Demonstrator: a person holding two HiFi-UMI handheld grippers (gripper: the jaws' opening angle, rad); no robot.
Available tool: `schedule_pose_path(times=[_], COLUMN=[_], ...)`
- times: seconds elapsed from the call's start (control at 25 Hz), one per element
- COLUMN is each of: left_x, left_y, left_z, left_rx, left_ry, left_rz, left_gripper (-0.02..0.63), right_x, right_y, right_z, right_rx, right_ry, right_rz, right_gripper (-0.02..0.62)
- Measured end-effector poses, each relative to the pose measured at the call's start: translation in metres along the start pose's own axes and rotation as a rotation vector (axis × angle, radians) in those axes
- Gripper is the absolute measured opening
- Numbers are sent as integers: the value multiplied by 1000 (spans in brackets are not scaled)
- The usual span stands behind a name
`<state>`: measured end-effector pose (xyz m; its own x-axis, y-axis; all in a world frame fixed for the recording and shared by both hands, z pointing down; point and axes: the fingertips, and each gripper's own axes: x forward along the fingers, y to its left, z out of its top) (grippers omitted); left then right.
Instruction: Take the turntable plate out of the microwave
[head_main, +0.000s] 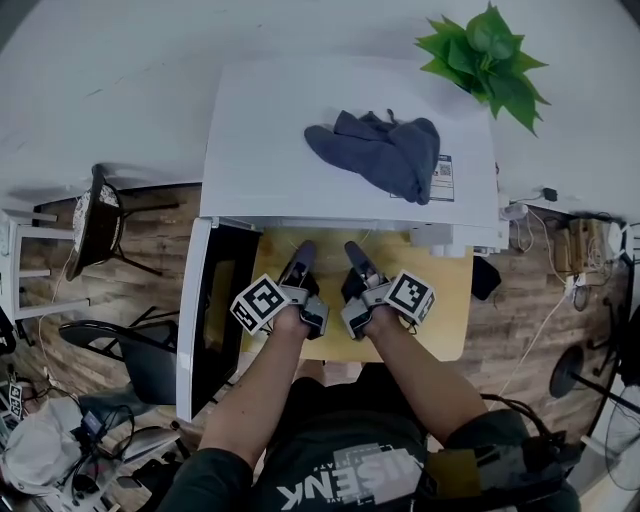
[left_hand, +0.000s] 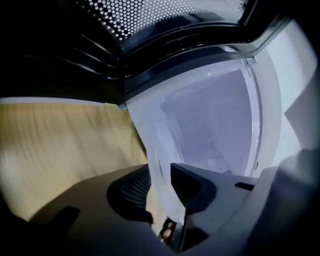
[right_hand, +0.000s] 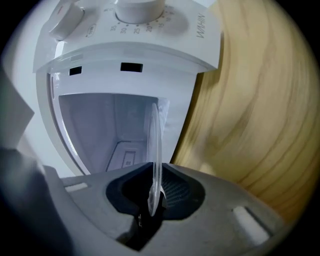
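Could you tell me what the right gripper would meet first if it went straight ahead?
Likely the microwave's back wall, depth unclear; the right gripper, clamping the glass plate, points inside.

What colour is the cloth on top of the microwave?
Dark blue-grey cloth; the head view shows it best.

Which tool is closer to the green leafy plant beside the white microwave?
Right. The right tool sits at the white microwave's opening, front-left of the green leafy plant; the left tool is beside it, farther left.
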<state>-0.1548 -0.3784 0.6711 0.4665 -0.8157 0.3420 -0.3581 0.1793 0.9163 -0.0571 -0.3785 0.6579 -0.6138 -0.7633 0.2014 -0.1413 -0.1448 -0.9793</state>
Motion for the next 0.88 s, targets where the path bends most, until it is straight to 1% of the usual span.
schedule_pose_path(times=[0.04,0.08,0.2,0.32,0.4,0.44,0.52,0.64,0.76,0.88], left_x=[1,1,0,-6,-8,-10,-15,-24,-34,-45], left_y=[-3,-5,-9,-19,-35,-39,-43,-51,-49,-46], left_z=[0,-1,-3,-5,-9,-12,-19,-27,-35,-45], left_rx=[-10,-25,-67,-88,-144,-159,-180,-211,-201,-199], left_ry=[-1,-5,-26,-60,-79,-85,-93,-111,-125,-147], left_rz=[-21,-39,-86,-148,-217,-231,-244,-270,-267,-263], left_gripper=[102,92,80,63,55,54,54,52,52,52], right_x=[-2,-4,-8,-13,-15,-16,-21,-31,-41,-50], right_y=[0,1,6,10,19,26,34,37,38,38], right_z=[-1,-2,0,1,0,0,-2,-6,-9,-15], right_rx=[3,4,-7,-6,-2,-1,-1,-1,8,-5], right_ry=[3,3,-3,1,6,9,16,37,57,93], right_rz=[4,10,40,65,108,146,191,207,219,226], right_gripper=[54,52,46,43,44,44,44,46,46,48])
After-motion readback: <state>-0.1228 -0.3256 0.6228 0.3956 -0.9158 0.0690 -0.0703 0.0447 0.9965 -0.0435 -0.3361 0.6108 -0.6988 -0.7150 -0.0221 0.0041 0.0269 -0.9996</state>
